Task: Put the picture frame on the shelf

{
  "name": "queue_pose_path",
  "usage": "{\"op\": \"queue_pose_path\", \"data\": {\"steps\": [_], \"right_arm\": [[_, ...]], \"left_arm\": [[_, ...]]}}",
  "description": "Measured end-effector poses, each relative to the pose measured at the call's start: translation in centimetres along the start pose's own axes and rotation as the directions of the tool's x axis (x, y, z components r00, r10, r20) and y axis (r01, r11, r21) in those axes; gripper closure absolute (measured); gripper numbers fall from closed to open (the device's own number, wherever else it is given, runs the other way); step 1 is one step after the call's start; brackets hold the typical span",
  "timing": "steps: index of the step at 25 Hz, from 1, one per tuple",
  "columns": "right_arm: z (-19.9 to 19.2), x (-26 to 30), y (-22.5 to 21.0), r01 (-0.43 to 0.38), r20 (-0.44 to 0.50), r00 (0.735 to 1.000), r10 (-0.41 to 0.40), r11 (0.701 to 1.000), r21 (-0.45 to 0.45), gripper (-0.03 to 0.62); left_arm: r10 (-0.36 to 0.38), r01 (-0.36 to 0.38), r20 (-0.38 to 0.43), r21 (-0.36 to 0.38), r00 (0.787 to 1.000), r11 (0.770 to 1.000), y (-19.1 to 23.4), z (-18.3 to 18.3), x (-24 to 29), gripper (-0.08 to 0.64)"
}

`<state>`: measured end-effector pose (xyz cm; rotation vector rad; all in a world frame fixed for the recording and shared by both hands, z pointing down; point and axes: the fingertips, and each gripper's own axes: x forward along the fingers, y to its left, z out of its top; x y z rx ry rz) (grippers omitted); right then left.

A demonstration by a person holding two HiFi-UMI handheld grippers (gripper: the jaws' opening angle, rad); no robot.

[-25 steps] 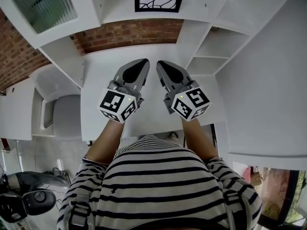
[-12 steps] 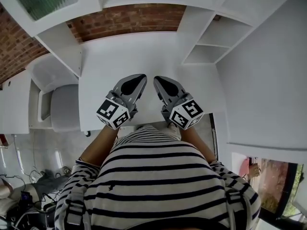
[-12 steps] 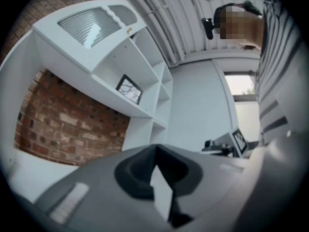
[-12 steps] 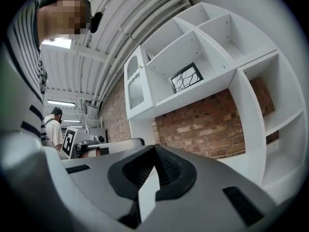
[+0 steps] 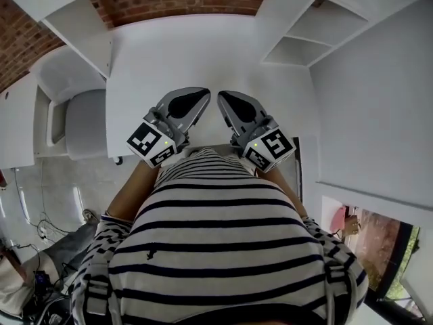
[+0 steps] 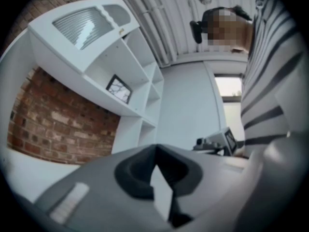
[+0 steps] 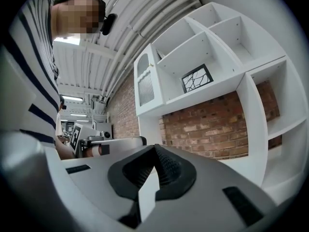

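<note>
Nearest: person's striped shirt [image 5: 223, 249] fills the lower head view, forearms reaching forward.

Left gripper [image 5: 196, 99] and right gripper [image 5: 226, 100] are side by side over the near edge of the white desk [image 5: 203, 53], tips angled toward each other but apart. In the gripper views the left gripper [image 6: 155, 149] has its jaws closed together with nothing between them. The right gripper [image 7: 154, 149] is the same, pads met and empty.

Grey chair [image 5: 84, 124] is to the left of the desk.

Beyond the desk: white shelf unit [image 7: 203, 93], with a brick wall [image 7: 212, 129] behind it.

Picture frame [image 7: 196, 78], black-edged with a black-line pattern, stands in an open compartment of the shelf unit [image 6: 111, 103], well apart from both grippers. Also seen from the left gripper view [image 6: 119, 89], just beside the ribbed-glass door [image 6: 82, 25].
</note>
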<state>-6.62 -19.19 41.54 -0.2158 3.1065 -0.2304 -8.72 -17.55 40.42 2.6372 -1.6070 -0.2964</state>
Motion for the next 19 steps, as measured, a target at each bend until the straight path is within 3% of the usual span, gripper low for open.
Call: {"op": "queue_pose_path", "data": {"steps": [19], "right_arm": [[-1.1,-1.1,1.0,-0.024,-0.053,0.998,0.025,0.999,0.025,0.584]], "left_arm": [[-0.01,0.009,-0.014,-0.091,1.0,0.996,-1.7,-2.1,-0.7,0.552]]}}
